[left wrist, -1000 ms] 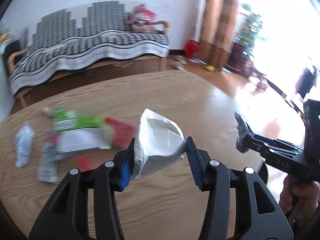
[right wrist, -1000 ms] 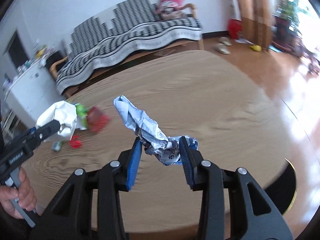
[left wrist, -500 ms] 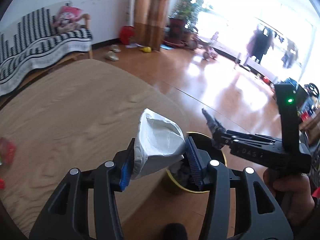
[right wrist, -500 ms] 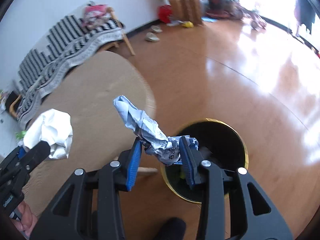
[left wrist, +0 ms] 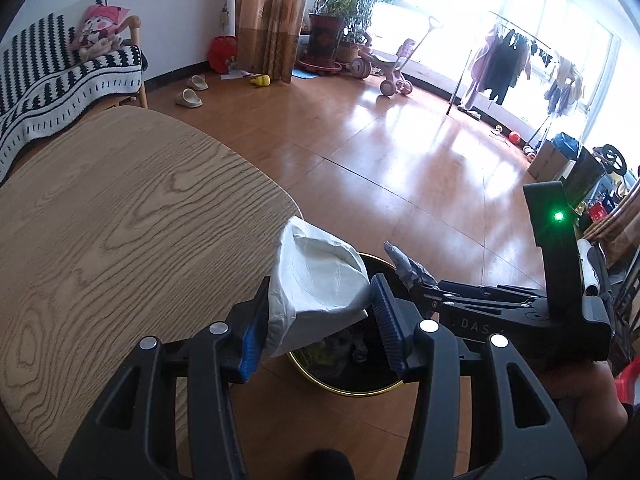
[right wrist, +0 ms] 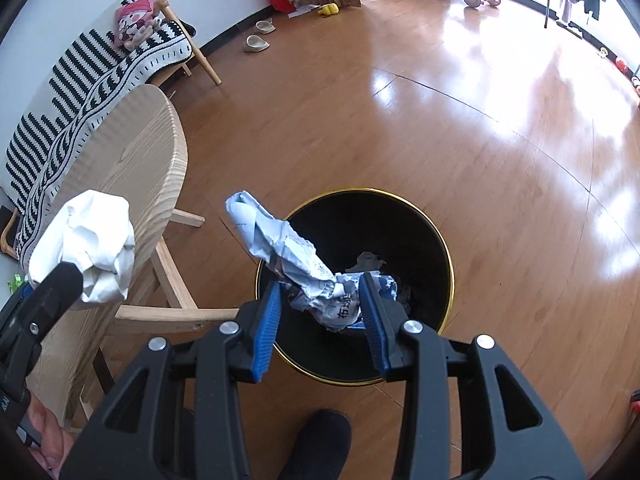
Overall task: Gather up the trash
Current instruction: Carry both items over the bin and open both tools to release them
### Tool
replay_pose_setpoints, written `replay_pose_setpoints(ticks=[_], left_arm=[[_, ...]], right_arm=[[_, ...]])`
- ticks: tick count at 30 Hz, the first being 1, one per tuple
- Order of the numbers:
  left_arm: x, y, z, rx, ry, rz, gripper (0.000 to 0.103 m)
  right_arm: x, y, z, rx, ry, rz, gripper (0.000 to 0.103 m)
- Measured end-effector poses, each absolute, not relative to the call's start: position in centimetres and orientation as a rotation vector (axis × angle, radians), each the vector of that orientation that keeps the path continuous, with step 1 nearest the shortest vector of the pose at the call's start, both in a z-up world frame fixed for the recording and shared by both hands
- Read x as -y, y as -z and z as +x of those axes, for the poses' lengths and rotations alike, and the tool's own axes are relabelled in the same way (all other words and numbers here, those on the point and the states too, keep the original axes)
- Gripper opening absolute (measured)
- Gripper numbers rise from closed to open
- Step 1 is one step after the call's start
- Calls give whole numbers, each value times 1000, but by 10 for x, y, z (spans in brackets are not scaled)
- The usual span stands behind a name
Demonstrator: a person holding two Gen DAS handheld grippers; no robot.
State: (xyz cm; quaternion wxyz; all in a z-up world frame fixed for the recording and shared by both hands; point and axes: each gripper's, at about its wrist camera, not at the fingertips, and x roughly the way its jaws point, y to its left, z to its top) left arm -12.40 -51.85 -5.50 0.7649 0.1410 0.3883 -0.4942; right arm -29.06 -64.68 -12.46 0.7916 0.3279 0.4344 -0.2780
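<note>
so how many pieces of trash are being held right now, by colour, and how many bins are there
white crumpled paper: 1, in the left hand-held gripper
blue-and-white crumpled wrapper: 1, in the right hand-held gripper
black bin with gold rim: 1, on the floor, some trash already inside
total: 2 held pieces, 1 bin, 3 things

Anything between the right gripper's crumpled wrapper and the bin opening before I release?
Nothing visible. The crumpled wrapper in the right gripper hangs directly over the black bin, whose mouth is open, with only earlier trash at the bottom.
</note>
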Motion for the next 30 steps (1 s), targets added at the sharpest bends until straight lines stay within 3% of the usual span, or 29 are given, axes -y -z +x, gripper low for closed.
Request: replay_pose_setpoints(ticks=[6, 12, 23, 24, 26, 30], left_arm=[[527, 58, -124, -845, 1077, 301, 48], [533, 59, -126, -836, 1092, 297, 48], [561, 66, -140, -851, 1194, 271, 49], [563, 67, -141, -849, 1197, 271, 52], [567, 68, -142, -843, 1202, 269, 66], [569, 69, -143, -839, 1207, 270, 73]], right_arm=[[651, 121, -295, -894, 630, 731, 60], [657, 117, -305, -865, 675, 751, 65], [669, 109, -335, -781, 786, 805, 67], [670, 109, -337, -776, 791, 811, 67], [672, 109, -341, -767, 800, 822, 67], [672, 107, -343, -765, 802, 811, 67]])
